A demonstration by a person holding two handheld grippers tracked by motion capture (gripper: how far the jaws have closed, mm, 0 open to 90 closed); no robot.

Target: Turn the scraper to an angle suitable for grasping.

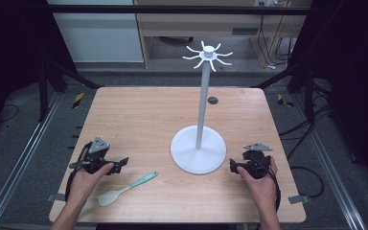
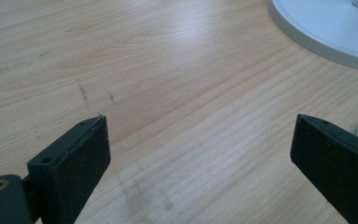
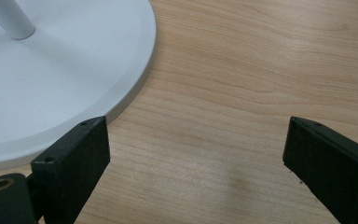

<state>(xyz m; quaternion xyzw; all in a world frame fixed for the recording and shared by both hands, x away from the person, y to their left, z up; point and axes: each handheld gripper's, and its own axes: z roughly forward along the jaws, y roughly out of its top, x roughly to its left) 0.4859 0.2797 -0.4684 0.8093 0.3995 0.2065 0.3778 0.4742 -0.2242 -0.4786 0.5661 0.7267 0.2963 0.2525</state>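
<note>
The hook stand (image 1: 199,152) stands on the counter (image 1: 139,115), right of its middle. The spatula (image 1: 125,189) lies on the counter left of the stand's base and nearer the person. The left claw (image 1: 120,163) sits left of the stand, just behind the spatula; the right claw (image 1: 233,166) sits just right of the base.

Bright even overhead light, dark surroundings, soft shadows, mild glare
</note>
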